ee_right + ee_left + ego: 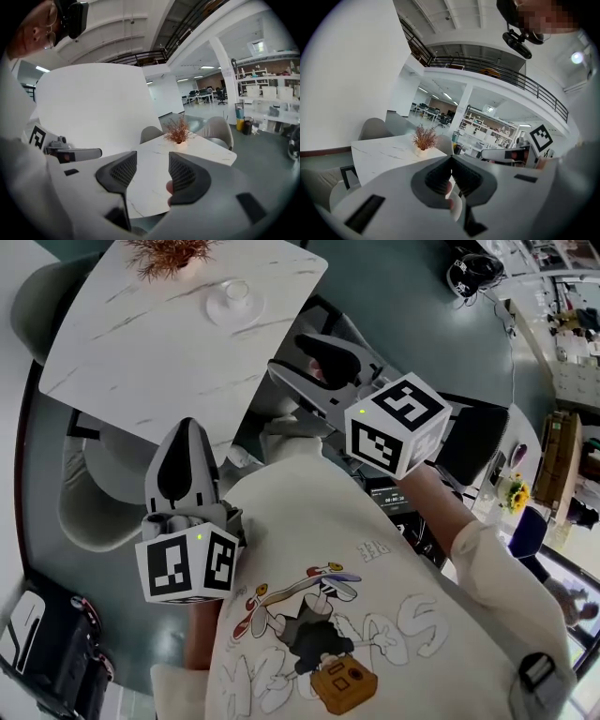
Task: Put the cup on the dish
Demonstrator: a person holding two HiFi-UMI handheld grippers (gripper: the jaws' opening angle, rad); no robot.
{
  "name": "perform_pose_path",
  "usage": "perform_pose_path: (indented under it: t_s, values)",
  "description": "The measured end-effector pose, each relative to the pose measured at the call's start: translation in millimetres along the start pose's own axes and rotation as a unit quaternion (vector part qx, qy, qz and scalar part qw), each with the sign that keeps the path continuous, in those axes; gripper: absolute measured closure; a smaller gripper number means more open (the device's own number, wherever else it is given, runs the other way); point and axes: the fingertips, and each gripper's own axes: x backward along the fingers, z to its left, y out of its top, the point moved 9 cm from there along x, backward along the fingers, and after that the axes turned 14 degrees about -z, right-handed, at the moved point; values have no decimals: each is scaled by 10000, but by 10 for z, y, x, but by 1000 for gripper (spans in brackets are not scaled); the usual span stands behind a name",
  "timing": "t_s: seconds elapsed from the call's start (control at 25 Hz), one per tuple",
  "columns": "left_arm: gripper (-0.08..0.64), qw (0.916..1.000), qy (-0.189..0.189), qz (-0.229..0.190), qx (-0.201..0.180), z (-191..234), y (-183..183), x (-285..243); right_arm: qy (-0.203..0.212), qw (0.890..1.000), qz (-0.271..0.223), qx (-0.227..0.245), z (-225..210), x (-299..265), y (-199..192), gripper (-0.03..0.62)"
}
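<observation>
A small clear cup (pixel 235 289) stands on a round white dish (pixel 221 309) near the far side of the white marble table (pixel 141 343). In the head view both grippers hang off the table's near edge, close to my chest and well apart from the cup. My left gripper (pixel 187 427) points at the table with its jaws shut and nothing between them; its own view (pixel 451 159) shows the tips meeting. My right gripper (pixel 286 352) is open and empty. Bare table (pixel 150 180) shows between its pads (pixel 180 171). Neither gripper view shows the cup or dish.
A dried plant in a pot (pixel 169 251) stands at the table's far end. Grey chairs (pixel 94 498) (pixel 37 296) sit along the left side. A black bag (pixel 56 662) lies on the floor at the lower left. A cluttered desk with sunflowers (pixel 514 491) is at the right.
</observation>
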Motion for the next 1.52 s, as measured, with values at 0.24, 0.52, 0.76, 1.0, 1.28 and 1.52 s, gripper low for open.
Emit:
perform_pose_path:
  t_s: [0.24,0.52,0.76,1.0,1.28,1.52]
  values:
    - [554,10000,-58,67,10,38,-29,271,-73,9989,-452,-77,447,287,31,374]
    - [554,9999,-84,99,-82,112,17,352,-184,9932,-1020,527,1044,331,-79,374]
    - [554,9996,-145,88,-233,42,9,372,-30,9920,-1009,758,1317,299,-261,374]
    - [554,9991,-213,176,-317,12,-84,244,142,9900,-1126,837,1373,309,-203,374]
    - [554,9977,-317,-28,-603,-82,-33,211,-6,9866,-1214,1092,1292,252,-139,437]
    - [554,9966,-441,-159,-673,-131,26,182,-335,9852,-1301,1064,1224,286,-76,588]
